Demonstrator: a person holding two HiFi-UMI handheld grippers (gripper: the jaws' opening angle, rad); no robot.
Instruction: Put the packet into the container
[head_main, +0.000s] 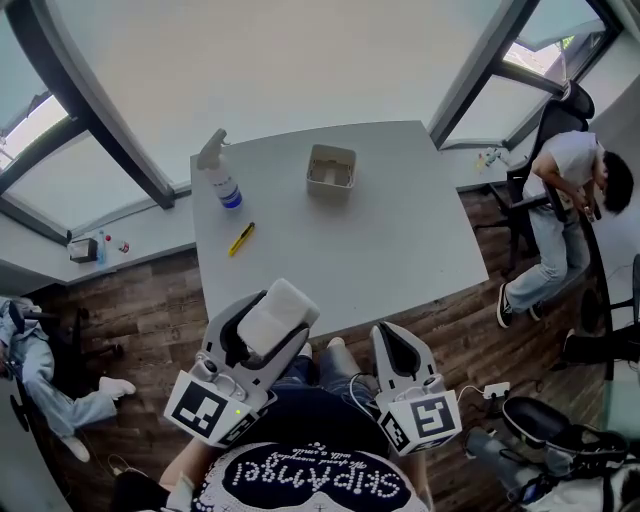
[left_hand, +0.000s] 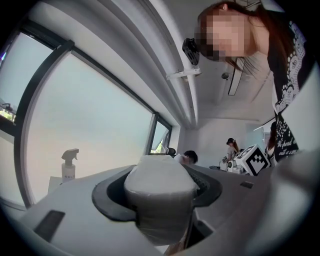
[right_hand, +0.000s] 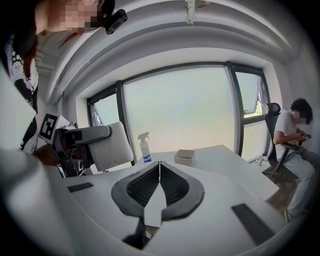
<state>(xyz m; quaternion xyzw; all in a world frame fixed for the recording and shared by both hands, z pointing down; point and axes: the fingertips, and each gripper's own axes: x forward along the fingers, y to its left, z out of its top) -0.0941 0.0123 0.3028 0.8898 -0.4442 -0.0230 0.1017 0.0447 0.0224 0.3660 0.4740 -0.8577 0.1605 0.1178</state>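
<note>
Seen from above, a person stands at the near edge of a pale table (head_main: 400, 230) with a gripper in each hand. The left gripper (head_main: 283, 325) has its jaws clamped on a white, soft-looking packet (head_main: 272, 316), which bulges out between the pads. It is held in the air close to the person's body, just short of the table edge. The right gripper (head_main: 392, 340) has its jaws pressed together with nothing between them, and it hangs beside the left one.

The container (head_main: 331, 168), a small open box, sits on the far side of the table, well apart from the packet. A spray bottle (head_main: 220, 175) stands to its left.

By the look of it, the packet is already picked up. It has yet to be carried across to the container and released into it.
</note>
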